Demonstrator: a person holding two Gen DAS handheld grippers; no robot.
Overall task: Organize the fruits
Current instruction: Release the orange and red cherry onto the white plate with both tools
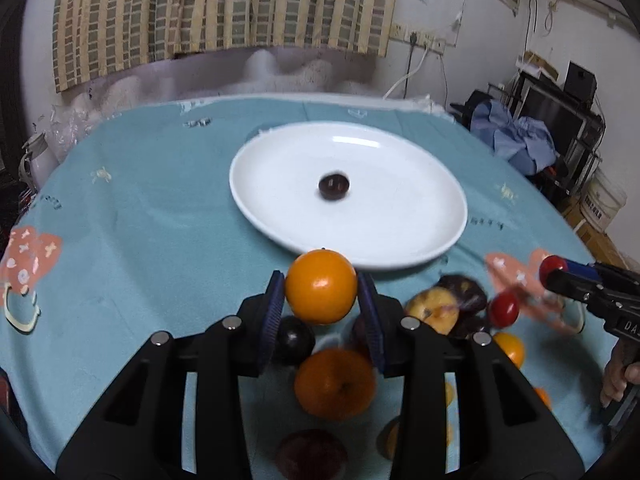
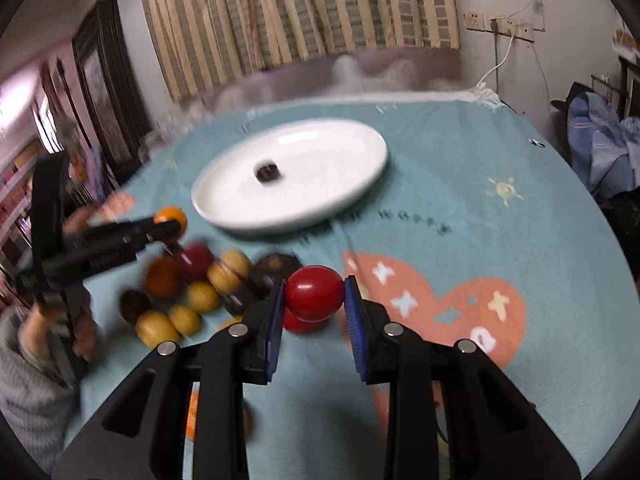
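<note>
Left gripper [image 1: 321, 304]: blue ribbed pads closed on a round orange citrus fruit [image 1: 321, 291], held above the pile.
Right gripper [image 2: 314, 305]: pads clamped on a glossy red cherry tomato [image 2: 314, 293], another red one just beneath.
Fruit pile [image 2: 192, 292]: yellow, orange, dark red and purple pieces bunched on the teal printed tablecloth [image 1: 152, 216].
White oval plate [image 1: 400, 220]: beyond the pile, one small dark fruit [image 1: 334, 186] at its centre.

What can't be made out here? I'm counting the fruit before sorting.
- Loose fruit pile, right wrist view: blurred, so no sure count or kind.
- Same pile, left wrist view: partly behind the left tongs and their orange.
- Dark fruit on the plate: too small to name.
</note>
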